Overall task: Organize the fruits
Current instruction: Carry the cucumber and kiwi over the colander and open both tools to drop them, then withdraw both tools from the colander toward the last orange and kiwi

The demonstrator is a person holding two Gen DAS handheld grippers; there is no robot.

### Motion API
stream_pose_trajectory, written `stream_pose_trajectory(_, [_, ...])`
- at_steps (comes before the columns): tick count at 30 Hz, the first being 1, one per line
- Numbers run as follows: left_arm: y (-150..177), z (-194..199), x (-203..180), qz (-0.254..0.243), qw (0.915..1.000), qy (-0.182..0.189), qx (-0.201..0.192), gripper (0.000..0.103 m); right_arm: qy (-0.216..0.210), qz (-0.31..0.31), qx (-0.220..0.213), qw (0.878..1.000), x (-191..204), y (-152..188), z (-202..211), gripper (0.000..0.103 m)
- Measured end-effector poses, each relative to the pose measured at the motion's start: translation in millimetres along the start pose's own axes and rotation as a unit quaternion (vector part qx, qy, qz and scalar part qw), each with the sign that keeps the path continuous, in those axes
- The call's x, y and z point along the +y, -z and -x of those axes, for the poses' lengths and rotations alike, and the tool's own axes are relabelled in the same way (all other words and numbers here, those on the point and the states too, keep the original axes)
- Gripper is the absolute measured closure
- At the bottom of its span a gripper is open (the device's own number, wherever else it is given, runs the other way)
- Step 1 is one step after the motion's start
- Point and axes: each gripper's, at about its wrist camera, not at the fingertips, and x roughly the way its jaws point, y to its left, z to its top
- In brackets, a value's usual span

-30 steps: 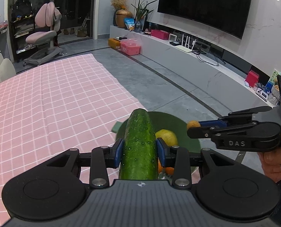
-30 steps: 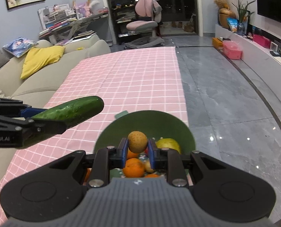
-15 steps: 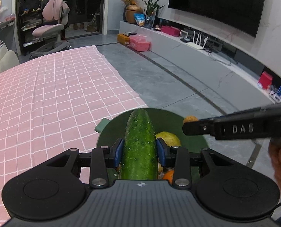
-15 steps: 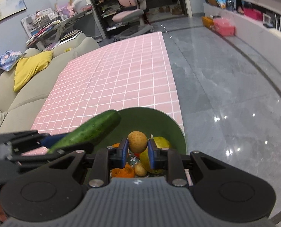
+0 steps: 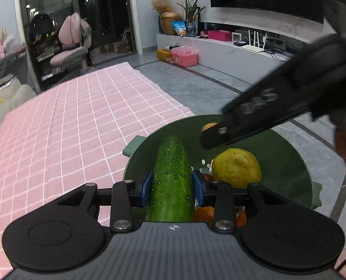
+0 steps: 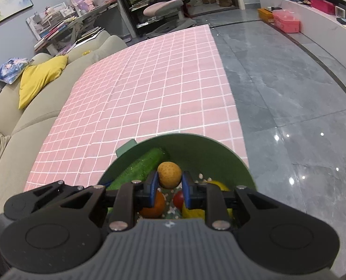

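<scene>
My left gripper is shut on a green cucumber, whose tip reaches into the green bowl. My right gripper is shut on a small tan-yellow round fruit and holds it over the same bowl. In the bowl lie a yellow lemon, an orange and a small red fruit. The cucumber also shows in the right wrist view, at the bowl's left. The right gripper crosses the left wrist view above the lemon.
The bowl stands at the near right corner of a table with a pink checked cloth. A beige sofa with a yellow cushion runs along the left. Grey tiled floor lies to the right.
Both grippers have come down toward the bowl with their loads. The cucumber's tip is now inside the bowl rim, and the round fruit hangs lower over the fruits.
</scene>
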Motion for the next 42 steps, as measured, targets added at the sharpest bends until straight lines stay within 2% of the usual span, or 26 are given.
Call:
stream_pose_trajectory(8, [-5,-6,-13,-0.015,0.9998,-0.009,0.014,0.059,0.019,0.002,0.026,0.999,0,0,-34,0.083])
stream_pose_trajectory(9, [-5,-6,-13,-0.014,0.9997,-0.009,0.017,0.051,0.022,0.002,0.032,0.999,-1,1,-37,0.083])
stream_pose_trajectory(11, [-6,-6,-13,-0.01,0.9998,-0.008,0.018,0.048,0.021,0.005,0.032,0.999,-3,3,-39,0.083])
stream_pose_trajectory(13, [-9,-5,-11,0.0,0.9999,-0.006,0.016,0.038,0.02,0.005,0.032,0.999,-4,2,-38,0.083])
stream_pose_trajectory(15, [-13,0,-11,0.006,0.9999,-0.007,0.009,0.022,0.018,-0.001,0.033,0.999,-6,1,-38,0.083])
stream_pose_trajectory(18, [-18,6,-13,-0.004,1.0,-0.006,-0.001,0.014,0.016,-0.012,0.033,0.999,-10,0,-34,0.077])
stream_pose_trajectory(19, [-19,7,-14,-0.008,0.9999,-0.005,-0.004,0.014,0.014,-0.015,0.032,0.999,-11,-1,-32,0.07])
stream_pose_trajectory(22, [-24,14,-13,-0.012,0.9999,-0.004,-0.01,0.014,0.004,-0.017,0.021,1.0,-11,-3,-22,0.06])
stream_pose_trajectory(25, [-30,21,-8,0.003,0.9999,-0.003,-0.012,0.014,0.0,-0.015,0.012,1.0,-9,-5,-12,0.06])
stream_pose_trajectory(29, [-39,34,10,0.051,0.9986,0.003,-0.011,0.014,0.002,-0.007,-0.003,1.0,-4,-9,5,0.06])
stream_pose_trajectory(35, [-45,73,52,0.156,0.9875,0.006,-0.023,0.014,0.012,0.021,-0.033,0.999,9,-12,41,0.06])
stream_pose_trajectory(38, [-46,95,66,0.178,0.9833,-0.002,-0.037,0.014,0.014,0.034,-0.045,0.998,16,-8,61,0.06])
stream_pose_trajectory(42, [-40,127,80,0.179,0.9825,-0.016,-0.047,0.014,0.013,0.043,-0.058,0.997,22,3,88,0.06])
